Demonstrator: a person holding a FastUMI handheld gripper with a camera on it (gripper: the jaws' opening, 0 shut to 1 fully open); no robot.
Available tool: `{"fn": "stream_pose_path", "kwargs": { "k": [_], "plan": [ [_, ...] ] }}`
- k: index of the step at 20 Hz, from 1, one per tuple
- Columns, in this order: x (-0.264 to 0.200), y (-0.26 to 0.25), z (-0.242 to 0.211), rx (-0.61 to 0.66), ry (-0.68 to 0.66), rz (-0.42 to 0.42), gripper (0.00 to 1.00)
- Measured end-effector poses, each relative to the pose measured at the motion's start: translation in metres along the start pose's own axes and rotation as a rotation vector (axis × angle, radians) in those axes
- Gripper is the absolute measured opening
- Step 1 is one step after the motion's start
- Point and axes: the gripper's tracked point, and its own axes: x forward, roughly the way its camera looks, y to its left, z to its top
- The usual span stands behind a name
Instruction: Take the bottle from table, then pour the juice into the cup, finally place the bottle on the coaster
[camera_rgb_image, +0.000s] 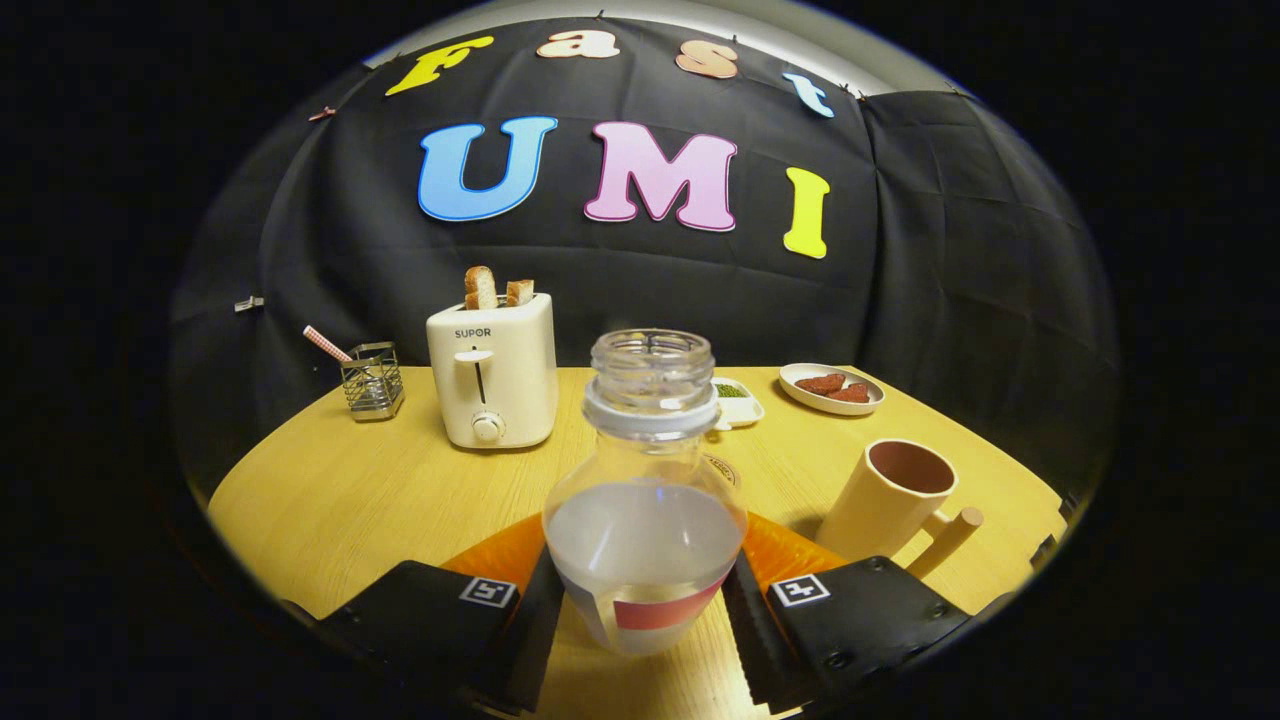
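1. Bottle (645, 490), clear, uncapped and partly full of pale juice, stands upright between the fingers of the gripper (645, 620).
2. Cup (893, 498) sits just right of the bottle, mouth open; a coaster (722, 468) peeks out directly behind the bottle.
3. Jaws sit narrowly apart, both fingers against the bottle's lower sides, apparently gripping it.
4. Judgement: keep the bottle upright while carrying, then tilt slowly over the cup's mouth.
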Motion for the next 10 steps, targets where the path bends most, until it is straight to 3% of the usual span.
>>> {"fn": "stream_pose_path", "kwargs": {
  "k": [10],
  "plan": [
    [0.0025, -0.0078, 0.0019, 0.007, 0.035, 0.008, 0.71]
  ]
}}
